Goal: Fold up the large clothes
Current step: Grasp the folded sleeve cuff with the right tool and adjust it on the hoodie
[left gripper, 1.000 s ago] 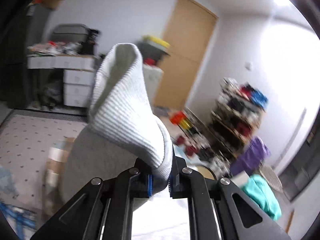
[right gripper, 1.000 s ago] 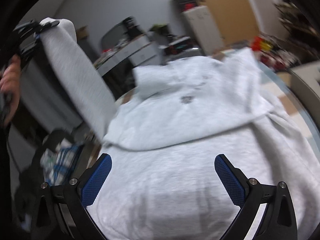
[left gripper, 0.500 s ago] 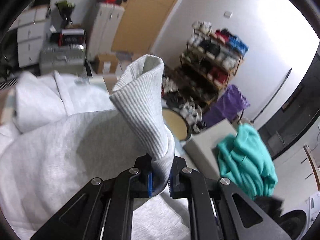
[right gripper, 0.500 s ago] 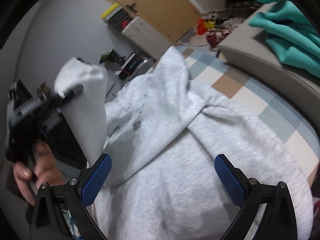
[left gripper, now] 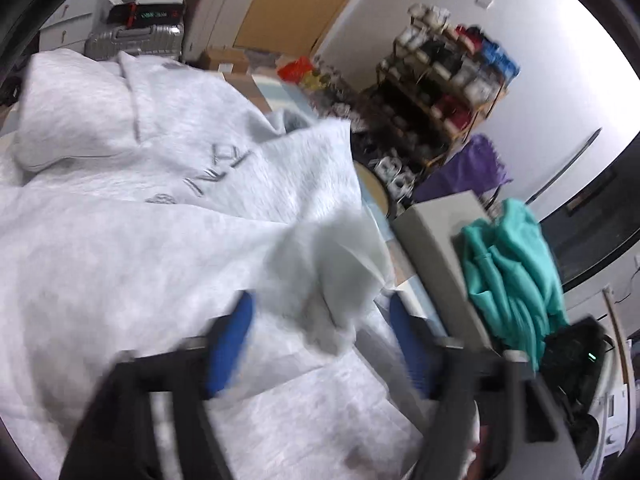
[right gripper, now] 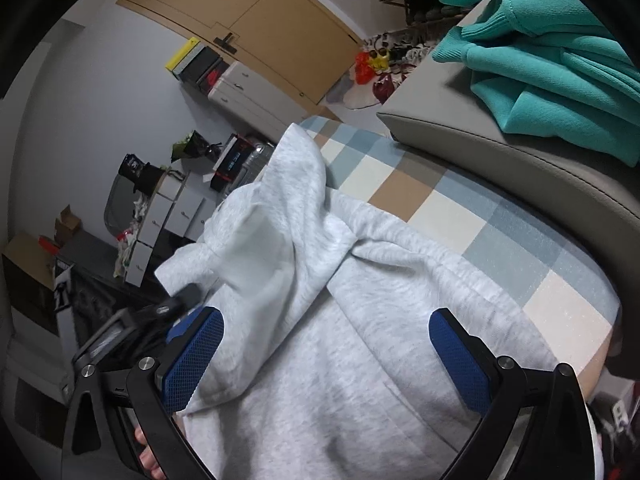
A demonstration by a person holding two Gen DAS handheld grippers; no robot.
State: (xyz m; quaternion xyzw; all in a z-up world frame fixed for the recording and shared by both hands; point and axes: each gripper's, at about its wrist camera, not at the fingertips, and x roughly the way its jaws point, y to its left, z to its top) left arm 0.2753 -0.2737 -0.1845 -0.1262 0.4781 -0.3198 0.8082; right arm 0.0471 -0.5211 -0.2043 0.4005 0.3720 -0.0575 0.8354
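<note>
A large light grey hoodie (left gripper: 120, 200) lies spread on the checked bed cover (right gripper: 440, 208). My left gripper (left gripper: 320, 320) is blurred, and its jaws are opening. The hoodie's sleeve cuff (left gripper: 340, 264) hangs loose between the blue pads, which no longer press on it. In the right wrist view that sleeve (right gripper: 256, 264) lies folded across the hoodie's body (right gripper: 340, 400). The left gripper (right gripper: 132, 332) shows there at the left edge, with a hand below it. My right gripper (right gripper: 326, 344) stands open above the hoodie's lower half, with nothing gripped.
A teal garment (right gripper: 540, 60) lies on a grey padded ledge (right gripper: 480, 148) along the bed's right side. Beyond the bed stand a shoe rack (left gripper: 440, 92), a silver suitcase (left gripper: 136, 36), white drawers (right gripper: 248, 92) and a wooden door (right gripper: 260, 20).
The left gripper has come down over the hoodie and its jaws have spread, letting go of the ribbed cuff. The sleeve now lies across the body. The right gripper has rolled and shifted, still open.
</note>
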